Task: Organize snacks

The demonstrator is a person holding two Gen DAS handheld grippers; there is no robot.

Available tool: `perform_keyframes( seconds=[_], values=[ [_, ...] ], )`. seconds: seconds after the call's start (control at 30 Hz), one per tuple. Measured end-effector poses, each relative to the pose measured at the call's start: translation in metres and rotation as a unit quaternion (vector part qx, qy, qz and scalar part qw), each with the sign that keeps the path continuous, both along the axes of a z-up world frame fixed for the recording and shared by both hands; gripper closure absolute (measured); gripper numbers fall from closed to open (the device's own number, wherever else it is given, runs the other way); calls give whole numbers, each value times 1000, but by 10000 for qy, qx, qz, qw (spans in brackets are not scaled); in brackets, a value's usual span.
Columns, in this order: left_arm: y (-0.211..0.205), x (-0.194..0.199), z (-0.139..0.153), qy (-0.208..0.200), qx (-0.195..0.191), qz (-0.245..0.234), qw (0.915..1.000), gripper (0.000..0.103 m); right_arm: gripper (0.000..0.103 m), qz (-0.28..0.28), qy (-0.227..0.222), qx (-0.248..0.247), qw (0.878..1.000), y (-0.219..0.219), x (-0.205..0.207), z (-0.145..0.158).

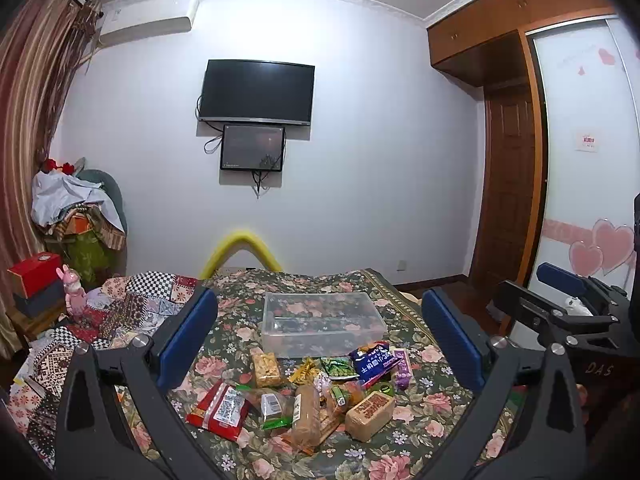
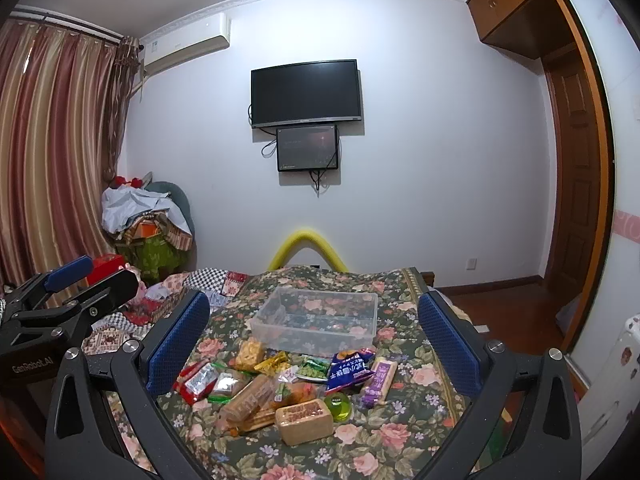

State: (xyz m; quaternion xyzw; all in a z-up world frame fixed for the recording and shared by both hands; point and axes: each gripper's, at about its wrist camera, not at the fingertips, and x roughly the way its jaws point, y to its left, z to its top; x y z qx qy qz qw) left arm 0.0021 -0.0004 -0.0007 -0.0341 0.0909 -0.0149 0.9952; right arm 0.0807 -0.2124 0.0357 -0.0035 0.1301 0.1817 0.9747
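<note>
Both hand-held grippers, left (image 1: 318,336) and right (image 2: 314,330), spread wide and empty, clear plastic bin (image 2: 316,318) on floral bedspread (image 2: 404,432), overlapping snack packets (image 2: 280,384) half hidden, labels unreadable

Left gripper (image 1: 320,336) and right gripper (image 2: 314,332) hover side by side, apparently level, jaws spread wide.

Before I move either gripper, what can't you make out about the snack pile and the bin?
- Snack pile: the lower packets are covered by those on top, in both wrist views.
- Blue packet: its print is too small to read.
- Clear bin: its floor shows only the flowered cloth through it; nothing seems inside.
- Near table edge: hidden behind the left gripper.
</note>
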Motion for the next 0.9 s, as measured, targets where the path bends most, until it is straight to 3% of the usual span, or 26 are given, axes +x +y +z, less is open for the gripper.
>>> perform_keyframes(
  seconds=[0.43,0.77,0.9],
  values=[
    [27,34,-36,431,-146,95,9989,0,0,7,454,-282,9986,6,31,-34],
    [67,79,-91,1420,-4,217,9896,0,0,138,1473,-646,9869,12,68,-98],
    [85,94,-116,1796,7,333,9832,8,0,248,1836,-719,9801,16,78,-119]
  ],
)
